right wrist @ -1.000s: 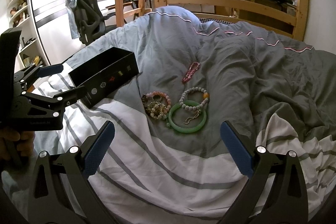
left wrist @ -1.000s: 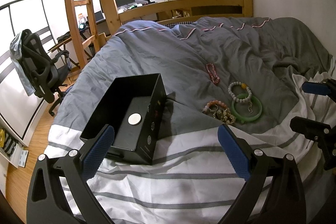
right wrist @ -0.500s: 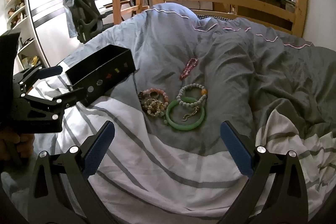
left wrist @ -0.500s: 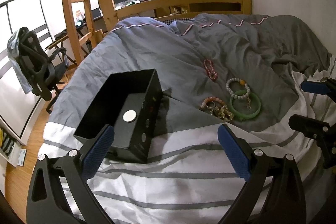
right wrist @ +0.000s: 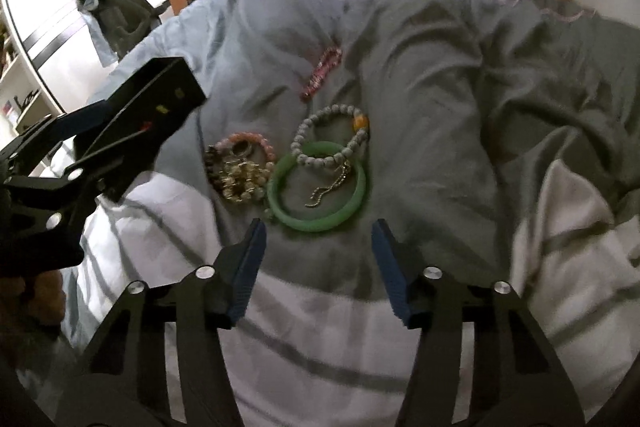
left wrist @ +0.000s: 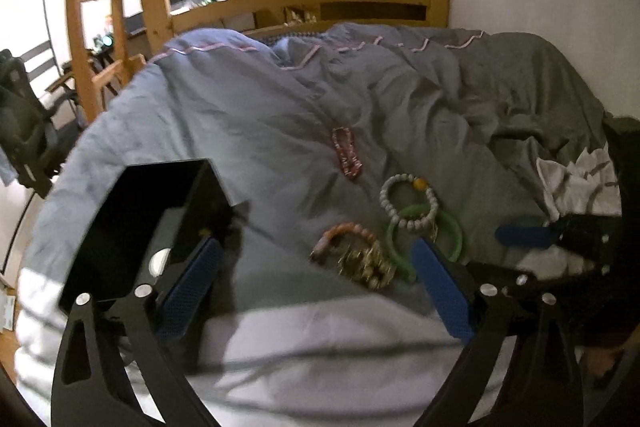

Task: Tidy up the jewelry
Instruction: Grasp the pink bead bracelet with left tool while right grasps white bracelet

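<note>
Green bangle (right wrist: 318, 187) lies on the bed (right wrist: 420, 87), just ahead of my right tongs (right wrist: 318, 267), which gape partly open, holding nothing. Bead bracelets (right wrist: 330, 137) overlap its far rim. Left of it sits the black box (left wrist: 148, 223); my left tongs (left wrist: 316, 291) spread wide beside it.

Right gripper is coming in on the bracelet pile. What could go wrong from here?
The grey bead bracelet overlaps the green bangle, and a chain lies inside it, so lifting the bangle may drag both. The soft duvet could get pinched by the right gripper. The black box sits tilted and may tip.
</note>
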Demonstrator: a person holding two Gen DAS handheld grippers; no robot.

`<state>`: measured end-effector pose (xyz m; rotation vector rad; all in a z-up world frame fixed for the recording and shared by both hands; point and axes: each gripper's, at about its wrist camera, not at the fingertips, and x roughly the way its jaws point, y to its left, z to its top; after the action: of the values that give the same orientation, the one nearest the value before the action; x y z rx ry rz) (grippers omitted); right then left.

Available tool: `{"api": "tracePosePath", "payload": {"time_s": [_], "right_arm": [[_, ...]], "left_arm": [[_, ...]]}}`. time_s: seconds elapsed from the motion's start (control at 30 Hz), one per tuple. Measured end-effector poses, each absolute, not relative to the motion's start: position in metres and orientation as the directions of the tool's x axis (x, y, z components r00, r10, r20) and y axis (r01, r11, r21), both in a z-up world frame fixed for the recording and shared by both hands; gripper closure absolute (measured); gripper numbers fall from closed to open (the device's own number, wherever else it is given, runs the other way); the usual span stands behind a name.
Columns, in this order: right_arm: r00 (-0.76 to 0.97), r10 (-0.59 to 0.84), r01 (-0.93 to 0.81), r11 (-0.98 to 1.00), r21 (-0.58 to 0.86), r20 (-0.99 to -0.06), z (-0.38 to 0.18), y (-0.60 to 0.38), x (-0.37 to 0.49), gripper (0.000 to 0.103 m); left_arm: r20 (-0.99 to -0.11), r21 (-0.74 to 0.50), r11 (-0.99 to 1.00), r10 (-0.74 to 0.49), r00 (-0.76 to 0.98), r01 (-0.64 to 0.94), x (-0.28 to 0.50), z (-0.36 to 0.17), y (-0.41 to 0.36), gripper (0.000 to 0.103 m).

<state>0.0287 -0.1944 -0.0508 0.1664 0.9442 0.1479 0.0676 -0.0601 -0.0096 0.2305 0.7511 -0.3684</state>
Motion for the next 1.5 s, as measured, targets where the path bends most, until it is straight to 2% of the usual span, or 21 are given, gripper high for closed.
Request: {"api": "tracePosePath", "payload": {"time_s": [0.17, 0.27, 0.33, 0.37, 0.43, 0.47, 0.5, 0.53, 0.57, 0.67, 0.73, 0.77, 0.97, 1.1, 1.17, 1.2, 1.23, 1.3, 1.37, 1.4, 1.5], "right_arm": [[0.572, 0.229, -0.023, 0.964, 0.264, -0.788, -0.061, -0.202, 0.05, 0.052], [0.591, 0.233, -0.028, 0.963, 0.269, -0.772, -0.063, -0.203, 0.064, 0.055], [0.591, 0.239, -0.029, 0.961, 0.276, -0.77, -0.067, -0.203, 0.077, 0.055], [0.587, 0.237, -0.029, 0.962, 0.273, -0.774, -0.069, -0.203, 0.082, 0.055], [0.58, 0.231, -0.033, 0.965, 0.26, -0.781, -0.076, -0.2, 0.093, 0.062], [0.578, 0.222, -0.031, 0.967, 0.251, -0.785, -0.078, -0.198, 0.097, 0.07], [0.577, 0.212, -0.028, 0.97, 0.24, -0.789, -0.081, -0.197, 0.103, 0.08], [0.579, 0.213, -0.027, 0.97, 0.242, -0.787, -0.082, -0.198, 0.106, 0.083], [0.585, 0.217, -0.024, 0.968, 0.25, -0.782, -0.082, -0.199, 0.108, 0.087], [0.604, 0.216, -0.01, 0.964, 0.264, -0.767, -0.075, -0.204, 0.106, 0.094], [0.626, 0.216, -0.009, 0.963, 0.27, -0.75, -0.066, -0.206, 0.103, 0.094], [0.633, 0.217, -0.008, 0.961, 0.275, -0.743, -0.062, -0.207, 0.103, 0.094], [0.68, 0.224, -0.002, 0.953, 0.304, -0.698, -0.038, -0.216, 0.096, 0.094], [0.702, 0.231, -0.014, 0.95, 0.311, -0.674, -0.024, -0.216, 0.094, 0.094], [0.705, 0.24, -0.024, 0.949, 0.315, -0.668, -0.019, -0.214, 0.094, 0.094], [0.703, 0.245, -0.03, 0.948, 0.316, -0.668, -0.019, -0.212, 0.095, 0.094], [0.698, 0.249, -0.034, 0.948, 0.316, -0.672, -0.019, -0.211, 0.095, 0.094], [0.684, 0.256, -0.036, 0.947, 0.319, -0.683, -0.023, -0.209, 0.097, 0.094], [0.679, 0.255, -0.031, 0.947, 0.319, -0.688, -0.026, -0.21, 0.095, 0.094], [0.679, 0.254, -0.03, 0.947, 0.32, -0.689, -0.027, -0.211, 0.095, 0.094], [0.686, 0.249, -0.023, 0.947, 0.321, -0.683, -0.025, -0.212, 0.094, 0.094]], "left_arm": [[-0.738, 0.097, 0.894, -0.23, 0.635, 0.437, 0.108, -0.04, -0.09, 0.02], [-0.759, 0.098, 0.889, -0.223, 0.611, 0.447, 0.12, -0.056, -0.096, 0.029], [-0.792, 0.095, 0.89, -0.204, 0.576, 0.446, 0.13, -0.071, -0.098, 0.043], [-0.806, 0.086, 0.89, -0.201, 0.556, 0.447, 0.132, -0.077, -0.097, 0.046], [-0.82, 0.071, 0.89, -0.205, 0.535, 0.451, 0.138, -0.084, -0.096, 0.051], [-0.823, 0.05, 0.889, -0.221, 0.524, 0.455, 0.141, -0.083, -0.095, 0.053], [-0.824, 0.039, 0.891, -0.228, 0.519, 0.453, 0.142, -0.081, -0.094, 0.063], [-0.825, 0.035, 0.893, -0.228, 0.518, 0.449, 0.143, -0.079, -0.093, 0.076], [-0.826, 0.033, 0.894, -0.227, 0.516, 0.446, 0.144, -0.077, -0.091, 0.079], [-0.825, 0.008, 0.896, -0.245, 0.51, 0.445, 0.146, -0.07, -0.087, 0.09], [-0.82, 0.0, 0.895, -0.255, 0.512, 0.447, 0.141, -0.063, -0.086, 0.1], [-0.814, -0.002, 0.892, -0.264, 0.517, 0.452, 0.139, -0.057, -0.086, 0.1], [-0.782, -0.01, 0.883, -0.3, 0.546, 0.47, 0.128, -0.033, -0.085, 0.1], [-0.788, -0.006, 0.885, -0.29, 0.542, 0.465, 0.128, -0.038, -0.08, 0.1], [-0.806, -0.014, 0.885, -0.286, 0.518, 0.465, 0.129, -0.049, -0.078, 0.074], [-0.814, 0.005, 0.89, -0.261, 0.519, 0.455, 0.131, -0.057, -0.079, 0.035], [-0.814, 0.021, 0.893, -0.247, 0.527, 0.45, 0.131, -0.062, -0.079, 0.016], [-0.826, 0.035, 0.892, -0.228, 0.516, 0.451, 0.136, -0.073, -0.082, 0.019], [-0.836, -0.008, 0.897, -0.249, 0.49, 0.442, 0.143, -0.076, -0.079, 0.033], [-0.842, -0.008, 0.903, -0.238, 0.484, 0.429, 0.147, -0.076, -0.077, 0.06], [-0.845, -0.039, 0.919, -0.24, 0.478, 0.393, 0.152, -0.072, -0.065, 0.089]]}}
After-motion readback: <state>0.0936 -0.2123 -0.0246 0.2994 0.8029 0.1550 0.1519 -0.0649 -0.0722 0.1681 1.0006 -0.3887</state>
